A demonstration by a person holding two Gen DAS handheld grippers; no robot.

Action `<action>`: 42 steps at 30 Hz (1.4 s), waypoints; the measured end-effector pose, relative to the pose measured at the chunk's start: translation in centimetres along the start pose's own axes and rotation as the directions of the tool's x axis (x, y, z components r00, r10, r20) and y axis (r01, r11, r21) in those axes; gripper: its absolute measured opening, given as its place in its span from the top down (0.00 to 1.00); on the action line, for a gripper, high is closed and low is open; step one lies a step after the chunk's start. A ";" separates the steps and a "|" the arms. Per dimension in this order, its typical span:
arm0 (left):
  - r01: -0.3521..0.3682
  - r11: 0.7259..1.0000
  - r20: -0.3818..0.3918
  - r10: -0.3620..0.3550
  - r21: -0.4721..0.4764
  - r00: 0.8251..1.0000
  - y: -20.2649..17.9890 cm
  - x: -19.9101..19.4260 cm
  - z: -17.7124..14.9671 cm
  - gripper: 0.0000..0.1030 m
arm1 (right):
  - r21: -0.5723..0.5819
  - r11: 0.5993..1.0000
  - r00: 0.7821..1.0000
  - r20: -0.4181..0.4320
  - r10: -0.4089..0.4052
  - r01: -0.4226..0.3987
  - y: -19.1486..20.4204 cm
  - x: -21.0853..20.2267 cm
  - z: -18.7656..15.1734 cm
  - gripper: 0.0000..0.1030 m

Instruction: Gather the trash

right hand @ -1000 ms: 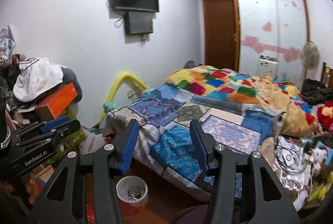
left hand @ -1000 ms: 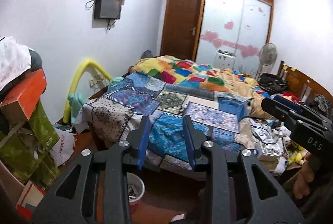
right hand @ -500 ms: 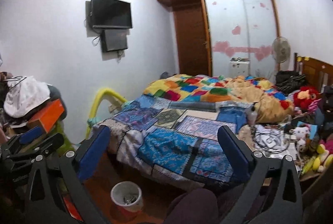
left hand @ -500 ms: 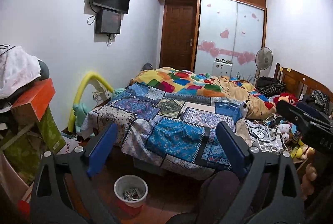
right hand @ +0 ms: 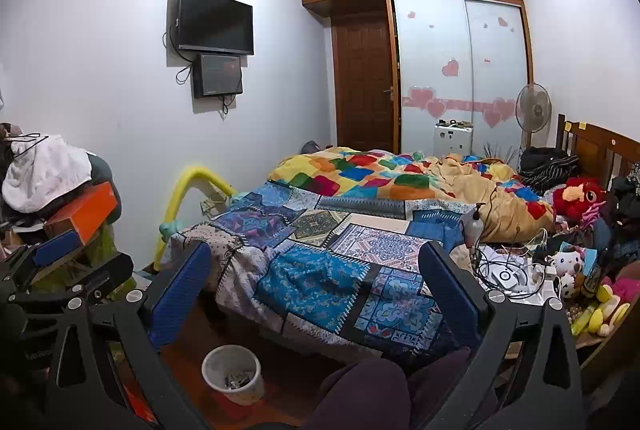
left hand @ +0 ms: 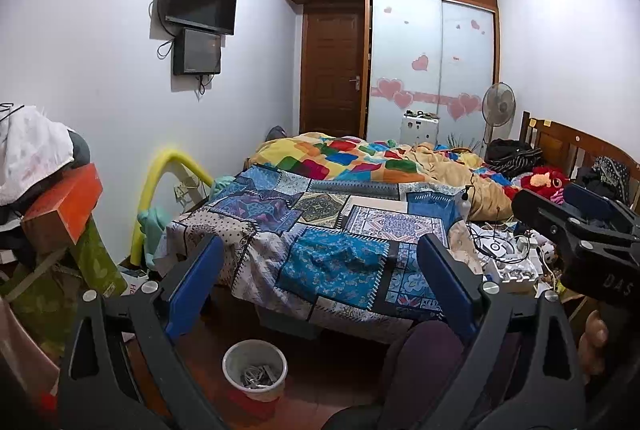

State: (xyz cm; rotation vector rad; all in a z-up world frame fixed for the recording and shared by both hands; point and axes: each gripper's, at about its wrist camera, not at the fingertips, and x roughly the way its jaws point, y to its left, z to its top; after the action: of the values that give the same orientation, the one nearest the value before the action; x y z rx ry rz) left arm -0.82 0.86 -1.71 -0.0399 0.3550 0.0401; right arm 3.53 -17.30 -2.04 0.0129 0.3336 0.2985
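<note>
A white trash bin [left hand: 255,370] with small scraps inside stands on the red-brown floor at the foot of the bed, below and between my blue pads. It also shows in the right wrist view [right hand: 233,374]. My left gripper [left hand: 320,278] is open wide with nothing between its fingers, facing the patchwork quilt [left hand: 332,230]. My right gripper [right hand: 316,278] is open wide too and holds nothing. Each gripper shows at the edge of the other's view, the right gripper [left hand: 560,204] and the left gripper [right hand: 80,258].
Cables, white devices [right hand: 504,276] and plush toys [right hand: 576,196] crowd the bed's right side. A pile of boxes and clothes with an orange box [left hand: 64,208] stands at the left. A person's knee [right hand: 360,386] is low in the middle. A yellow foam tube [left hand: 160,190] leans by the wall.
Both grippers have opened from a narrow gap to wide apart. Both views have drawn back a little, so the bin and more of the floor show.
</note>
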 end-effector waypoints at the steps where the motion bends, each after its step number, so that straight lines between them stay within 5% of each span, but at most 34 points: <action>1: 0.001 1.000 0.000 -0.001 0.003 1.000 -0.1 0.0 0.0 0.05 | 0.000 1.000 1.000 -0.001 -0.001 0.001 0.0 0.0 0.0 0.00; 42: 0.009 1.000 -0.004 -0.010 -0.022 1.000 -0.4 0.0 -0.3 0.01 | 0.003 1.000 1.000 -0.011 0.001 -0.001 -0.5 -0.2 0.3 0.00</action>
State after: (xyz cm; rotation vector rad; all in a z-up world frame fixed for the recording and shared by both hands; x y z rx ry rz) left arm -0.95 0.44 -1.99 -0.0637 0.3586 0.0346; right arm 3.55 -17.86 -1.74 0.0141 0.3453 0.2994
